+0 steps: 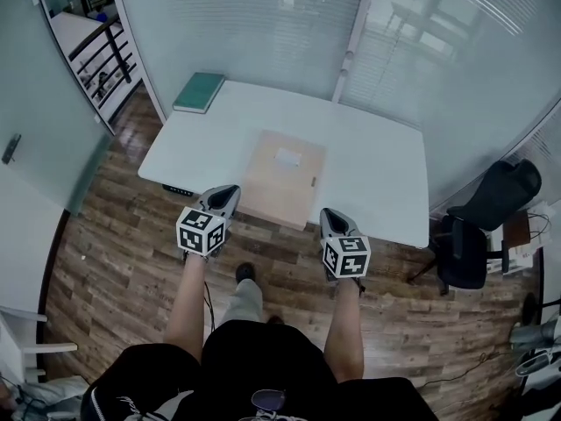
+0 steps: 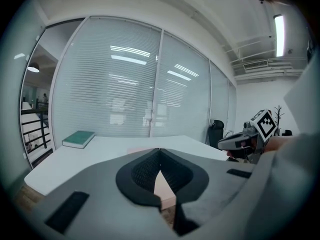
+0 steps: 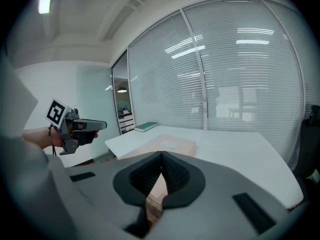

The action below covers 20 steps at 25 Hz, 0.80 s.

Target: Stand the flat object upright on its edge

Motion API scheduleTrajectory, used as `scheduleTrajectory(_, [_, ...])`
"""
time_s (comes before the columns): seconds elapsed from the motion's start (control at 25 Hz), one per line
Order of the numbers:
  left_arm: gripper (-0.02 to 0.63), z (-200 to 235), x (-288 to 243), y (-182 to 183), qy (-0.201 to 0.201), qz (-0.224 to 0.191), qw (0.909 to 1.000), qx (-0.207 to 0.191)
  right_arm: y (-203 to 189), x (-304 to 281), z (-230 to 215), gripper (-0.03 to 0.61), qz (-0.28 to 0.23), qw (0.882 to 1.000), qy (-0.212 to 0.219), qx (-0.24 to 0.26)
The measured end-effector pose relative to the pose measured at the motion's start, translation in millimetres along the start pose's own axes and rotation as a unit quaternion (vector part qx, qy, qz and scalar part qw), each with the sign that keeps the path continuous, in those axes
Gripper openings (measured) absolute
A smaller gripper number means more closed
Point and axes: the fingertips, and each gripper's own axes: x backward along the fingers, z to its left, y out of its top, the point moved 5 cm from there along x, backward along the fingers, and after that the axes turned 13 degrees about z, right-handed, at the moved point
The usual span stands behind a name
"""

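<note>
While left gripper (image 1: 227, 192) and right gripper (image 1: 330, 214) are closed and empty, the flat box (image 1: 282, 181) lies at the near edge of the table (image 1: 377, 165). It is probably light, stiff cardboard, best pinched at opposite side edges.

- A white table (image 1: 377, 165) is standing on the floor, with its far edge lying close to the glass wall.
- A green book (image 1: 199, 92) is lying flat on the table's far left corner.
- A black chair (image 1: 491, 217) is sitting just beside the table's right end.
- Blinds (image 1: 263, 24) are hanging closed behind the glass wall, catching reflections of the lights.
- A dark railing (image 1: 101, 55) is running beyond the glass at the far left.
- A frosted door (image 1: 35, 121) is standing at the left, with a dark handle (image 1: 10, 147) showing on it.
- A wood floor (image 1: 114, 261) is stretching under the table and chair.
- A ceiling light (image 2: 278, 34) is glowing overhead.
</note>
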Motion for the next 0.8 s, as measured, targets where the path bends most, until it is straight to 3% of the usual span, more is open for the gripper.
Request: scheduleTrajectory(0.8, [0.021,92.5,-84.9,27.4,-0.037,0.026,0.9989,0.014,44.3,-83.3,-60.6,0.023,0.006,0.997,-0.058,-0.058])
